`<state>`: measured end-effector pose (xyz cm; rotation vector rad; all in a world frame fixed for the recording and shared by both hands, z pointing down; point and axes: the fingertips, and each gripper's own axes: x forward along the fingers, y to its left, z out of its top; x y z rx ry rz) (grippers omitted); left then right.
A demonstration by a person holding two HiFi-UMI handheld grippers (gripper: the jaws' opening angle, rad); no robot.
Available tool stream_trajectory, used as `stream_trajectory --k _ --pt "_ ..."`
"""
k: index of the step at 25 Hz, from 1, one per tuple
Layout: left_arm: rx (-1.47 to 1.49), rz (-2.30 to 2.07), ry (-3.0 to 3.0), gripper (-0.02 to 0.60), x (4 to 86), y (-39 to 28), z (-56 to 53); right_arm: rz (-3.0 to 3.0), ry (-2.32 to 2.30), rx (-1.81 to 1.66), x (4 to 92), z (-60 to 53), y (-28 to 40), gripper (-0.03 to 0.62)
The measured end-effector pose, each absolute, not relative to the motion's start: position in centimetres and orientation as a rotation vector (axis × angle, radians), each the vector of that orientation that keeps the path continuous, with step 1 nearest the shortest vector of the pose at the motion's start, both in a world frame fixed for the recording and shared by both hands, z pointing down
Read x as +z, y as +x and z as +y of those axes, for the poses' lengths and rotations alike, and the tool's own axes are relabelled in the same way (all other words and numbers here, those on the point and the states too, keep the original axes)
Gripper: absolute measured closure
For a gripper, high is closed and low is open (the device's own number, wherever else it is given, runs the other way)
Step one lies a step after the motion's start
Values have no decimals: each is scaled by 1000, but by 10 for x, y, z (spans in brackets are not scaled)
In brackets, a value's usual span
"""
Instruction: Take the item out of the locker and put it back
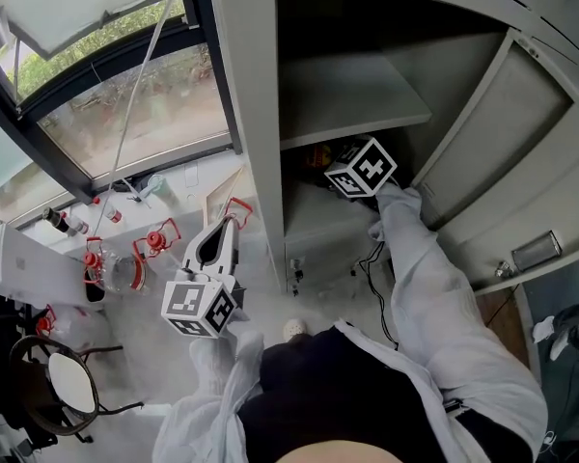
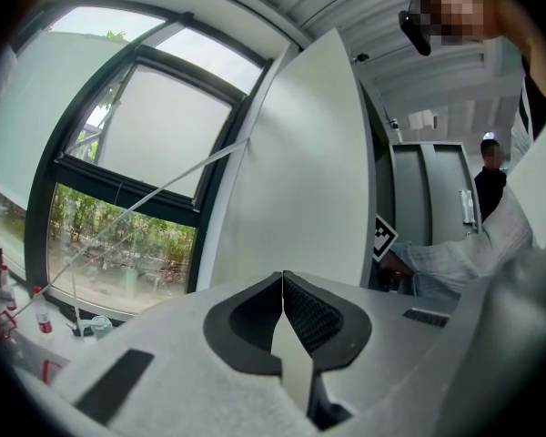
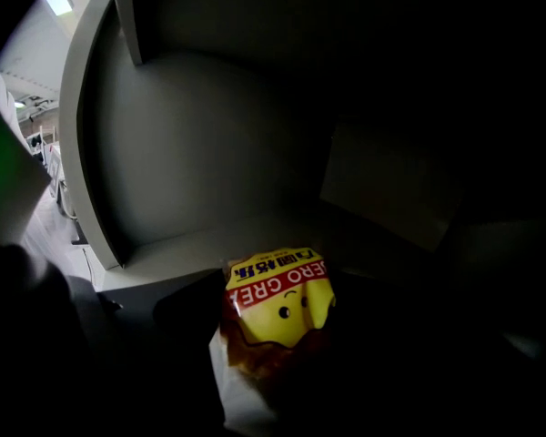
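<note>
**Locker retrieval, reach phase.** The right gripper is inside the open locker, in the compartment under the shelf. Only its marker cube and the white sleeve behind it show from the head view.

In the right gripper view the fingers stand partway apart, with the snack packet directly between them. The packet lies on the compartment floor, its yellow, red-banded label facing up and pointing away from the fingertips. The dark finger on the view's left lies right against the packet's edge. The opposite finger is lost in shadow, so it cannot be told whether the pads press on the packet. Beyond the fingertips are the grey back wall and a side wall of the compartment.

The left gripper is outside the locker. Its fingers are closed together with nothing between them. Ahead of its tips is the locker's outer side panel, and to their left is the window.
</note>
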<state>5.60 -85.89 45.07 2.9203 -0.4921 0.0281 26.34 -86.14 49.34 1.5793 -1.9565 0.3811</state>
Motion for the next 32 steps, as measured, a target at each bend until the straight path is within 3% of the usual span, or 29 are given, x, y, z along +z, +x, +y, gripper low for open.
stream_trajectory --k 32 --pt "11 -543 2955 573 422 70 -800 -2082 2250 119 358 -686 230 272"
